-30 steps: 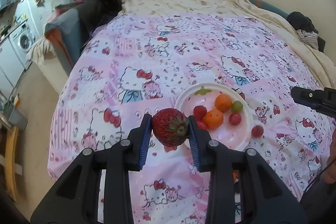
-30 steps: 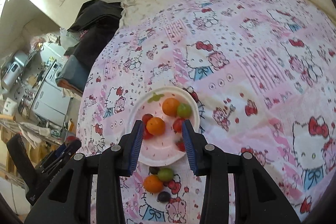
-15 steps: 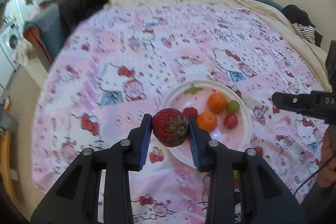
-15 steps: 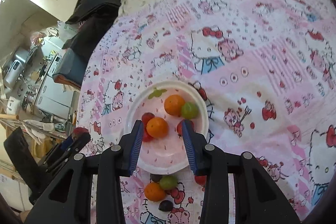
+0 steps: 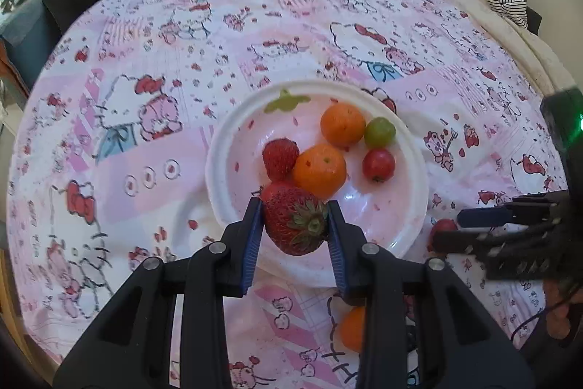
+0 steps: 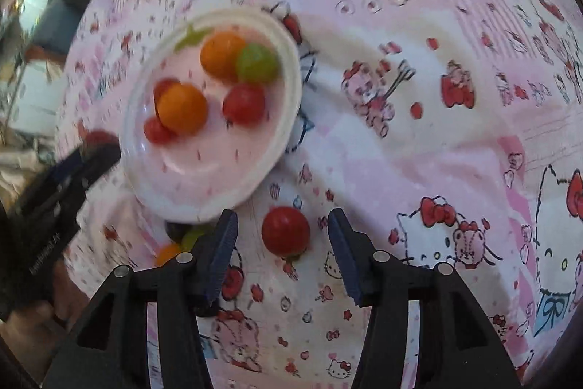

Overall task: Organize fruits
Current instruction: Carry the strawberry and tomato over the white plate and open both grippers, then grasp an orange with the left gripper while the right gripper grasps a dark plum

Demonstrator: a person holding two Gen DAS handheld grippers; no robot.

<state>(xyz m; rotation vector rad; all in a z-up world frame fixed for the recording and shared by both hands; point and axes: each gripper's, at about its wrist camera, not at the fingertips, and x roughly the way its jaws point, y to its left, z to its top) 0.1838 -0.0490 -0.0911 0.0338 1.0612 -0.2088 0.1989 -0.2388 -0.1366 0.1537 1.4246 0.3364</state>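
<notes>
Bringing the big strawberry (image 5: pixel 296 225) down over the near edge of the white plate (image 5: pixel 218 192) is the step I have in hand with the left claw (image 5: pixel 295 225) — its blue pads are clenched on either side of the berry, green leaves facing the camera. On the plate already lie two small oranges (image 5: pixel 320 170), a green grape (image 5: pixel 379 132), a red cherry tomato (image 5: pixel 379 164) and at least one more strawberry (image 5: pixel 280 158), so I judge the sorting partly done. My right claw (image 6: pixel 282 239) has just been spreading its jaws and now stands released, straddling a loose cherry tomato (image 6: pixel 285 231) on the patterned bed sheet (image 6: pixel 419 141) just below the plate's rim; neither pad touches it yet. Next I would lower the strawberry until it rests in the bare part of the plate, then let go — not onto the stacked fruit, where it could roll. On the right, the tomato is round and smooth, so I would centre it and squeeze gently. An orange, a green grape and a dark fruit remain on the sheet, half hidden behind the right claw.
</notes>
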